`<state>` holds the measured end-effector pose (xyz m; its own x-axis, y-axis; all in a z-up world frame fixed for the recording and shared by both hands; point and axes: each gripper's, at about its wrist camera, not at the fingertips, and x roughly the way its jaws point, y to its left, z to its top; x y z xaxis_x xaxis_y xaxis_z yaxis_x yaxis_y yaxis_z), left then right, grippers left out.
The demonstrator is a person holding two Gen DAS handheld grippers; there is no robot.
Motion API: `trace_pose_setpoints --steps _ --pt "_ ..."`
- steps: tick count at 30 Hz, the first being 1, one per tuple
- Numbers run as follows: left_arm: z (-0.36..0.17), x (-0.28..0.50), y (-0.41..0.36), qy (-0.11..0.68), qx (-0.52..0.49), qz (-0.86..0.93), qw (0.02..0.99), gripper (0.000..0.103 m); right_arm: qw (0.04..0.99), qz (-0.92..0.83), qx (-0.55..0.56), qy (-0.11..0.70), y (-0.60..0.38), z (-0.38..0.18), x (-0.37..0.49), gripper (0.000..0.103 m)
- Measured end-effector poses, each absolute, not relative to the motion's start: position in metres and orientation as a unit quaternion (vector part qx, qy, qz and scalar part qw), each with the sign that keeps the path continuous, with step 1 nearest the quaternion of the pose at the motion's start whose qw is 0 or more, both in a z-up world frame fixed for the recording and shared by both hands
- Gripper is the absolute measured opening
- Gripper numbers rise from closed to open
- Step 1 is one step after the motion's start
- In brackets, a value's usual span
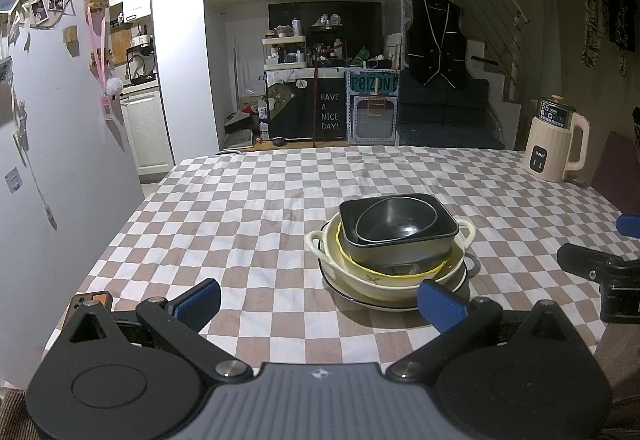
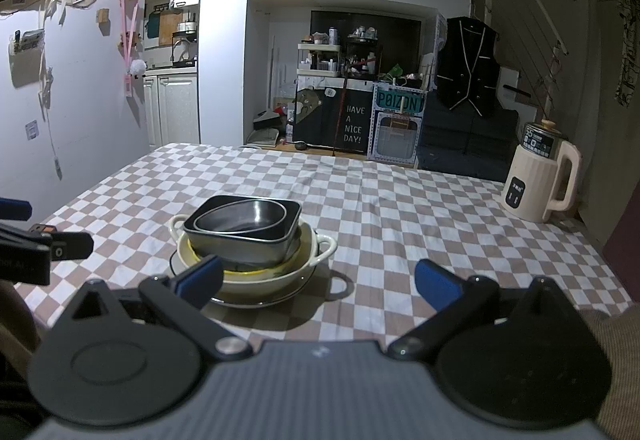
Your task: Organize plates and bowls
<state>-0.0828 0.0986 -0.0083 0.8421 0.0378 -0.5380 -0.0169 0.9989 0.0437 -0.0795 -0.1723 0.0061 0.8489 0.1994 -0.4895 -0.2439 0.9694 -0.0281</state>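
Observation:
A stack of dishes stands on the checkered tablecloth (image 1: 248, 208). At the bottom is a white plate (image 1: 360, 300) with a dark rim. On it sits a cream two-handled bowl (image 1: 372, 282), then a yellow-rimmed bowl (image 1: 404, 272), a dark square bowl (image 1: 444, 226) and a dark rounded bowl (image 1: 396, 224) on top. The same stack (image 2: 244, 236) shows in the right wrist view. My left gripper (image 1: 320, 304) is open and empty, just in front and left of the stack. My right gripper (image 2: 318, 280) is open and empty, in front and right of the stack.
A cream electric kettle (image 1: 556, 140) stands at the table's far right, also in the right wrist view (image 2: 540, 180). A dark red board (image 1: 616, 176) leans at the right edge. A white wall (image 1: 60, 120) with photos runs along the left side. The other gripper shows at each view's edge.

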Motion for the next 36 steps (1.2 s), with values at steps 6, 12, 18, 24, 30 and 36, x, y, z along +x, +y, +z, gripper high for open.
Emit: trace_pose_setpoints --steps 6,12,18,24,30,36 --pt "-0.0084 -0.0827 0.0985 0.28 0.019 0.014 0.96 0.103 0.96 0.115 -0.045 0.249 -0.1719 0.0062 -0.0796 0.102" --pt "-0.0084 -0.0831 0.0988 0.28 0.018 0.014 0.96 0.103 0.96 0.118 -0.046 0.25 -0.1729 0.006 -0.079 0.102" --pt "-0.0085 -0.0833 0.099 0.28 0.018 0.014 0.96 0.103 0.96 0.119 -0.047 0.249 -0.1738 0.0063 -0.0787 0.102" --pt "-0.0086 -0.0834 0.0991 0.28 0.018 0.015 0.96 0.103 0.96 0.119 -0.047 0.249 -0.1749 0.0063 -0.0785 0.102" --pt "-0.0087 -0.0804 0.0966 0.28 0.017 0.015 0.96 0.103 0.96 0.119 -0.047 0.249 -0.1748 0.0062 -0.0785 0.102" --pt "-0.0085 -0.0807 0.0968 0.281 0.017 0.016 0.96 0.103 0.96 0.119 -0.048 0.248 -0.1751 0.0062 -0.0784 0.102"
